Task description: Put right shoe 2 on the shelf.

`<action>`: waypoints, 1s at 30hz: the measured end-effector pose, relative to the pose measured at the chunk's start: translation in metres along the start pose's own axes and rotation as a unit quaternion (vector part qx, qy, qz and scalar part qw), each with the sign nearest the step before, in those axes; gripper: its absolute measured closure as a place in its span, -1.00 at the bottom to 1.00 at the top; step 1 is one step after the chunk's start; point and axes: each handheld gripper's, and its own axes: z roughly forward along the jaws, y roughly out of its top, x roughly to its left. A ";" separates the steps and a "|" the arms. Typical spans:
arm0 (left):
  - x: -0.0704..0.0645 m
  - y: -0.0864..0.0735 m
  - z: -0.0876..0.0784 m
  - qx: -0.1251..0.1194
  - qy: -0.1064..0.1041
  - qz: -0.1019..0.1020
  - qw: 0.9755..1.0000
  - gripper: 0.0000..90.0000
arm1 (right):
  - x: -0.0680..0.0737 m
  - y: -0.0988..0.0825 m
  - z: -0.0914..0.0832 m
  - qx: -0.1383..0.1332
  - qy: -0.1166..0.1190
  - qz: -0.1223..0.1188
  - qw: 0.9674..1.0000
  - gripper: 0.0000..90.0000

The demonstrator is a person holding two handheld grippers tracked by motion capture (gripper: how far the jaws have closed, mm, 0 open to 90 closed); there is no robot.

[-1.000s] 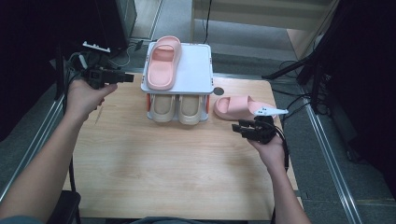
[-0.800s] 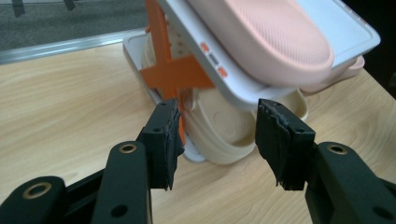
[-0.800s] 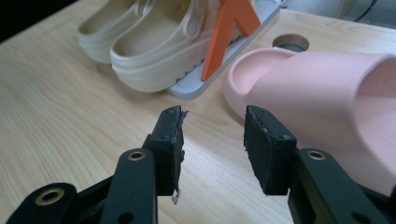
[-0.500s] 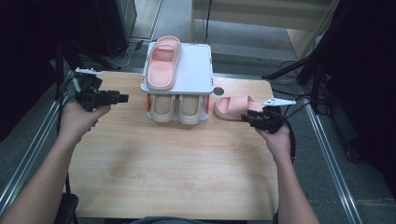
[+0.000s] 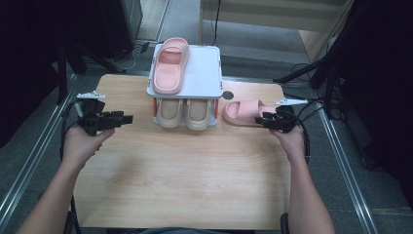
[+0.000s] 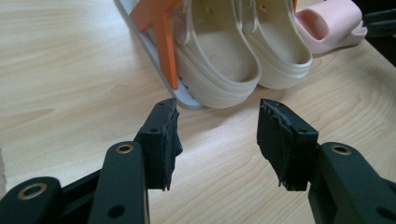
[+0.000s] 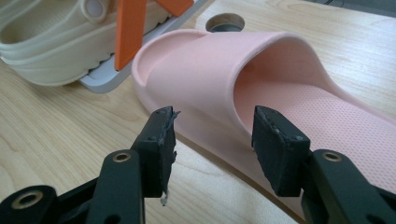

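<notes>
In the high view, the left gripper (image 5: 127, 118) is hovering over the left part of the wooden bench (image 5: 195, 185), pointing toward the small white shoe rack (image 5: 207, 68), while the right gripper (image 5: 259, 120) is sitting at the near end of the pink slipper (image 5: 242, 112) lying on the bench just right of the rack. A second pink slipper (image 5: 169, 66) is lying on the rack's top shelf, and a pair of cream clogs (image 5: 187, 113) is resting on the lower shelf. In the left gripper view, the left gripper (image 6: 217, 130) is facing the heels of the cream clogs (image 6: 224, 70) beside an orange rack leg (image 6: 164, 44); its jaws are standing released, having just been opening, with only bare bench between them. In the right gripper view, the right gripper (image 7: 213, 135) is nosing up to the pink slipper (image 7: 224, 79); its jaws have just been opening and are standing wide either side of the slipper's edge, not pressing on it.
</notes>
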 end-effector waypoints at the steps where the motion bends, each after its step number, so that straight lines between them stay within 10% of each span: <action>1: 0.000 -0.003 0.000 -0.001 0.001 0.000 1.000 0.07 | 0.000 0.000 0.003 0.003 0.001 0.000 1.000 0.11; 24: 0.013 -0.027 -0.007 -0.008 0.008 -0.025 1.000 0.06 | 0.003 0.005 0.027 0.038 -0.028 -0.038 0.998 0.20; 30: 0.016 -0.029 -0.004 -0.003 0.012 -0.029 1.000 0.06 | 0.007 0.005 0.024 0.047 -0.020 -0.036 0.998 0.51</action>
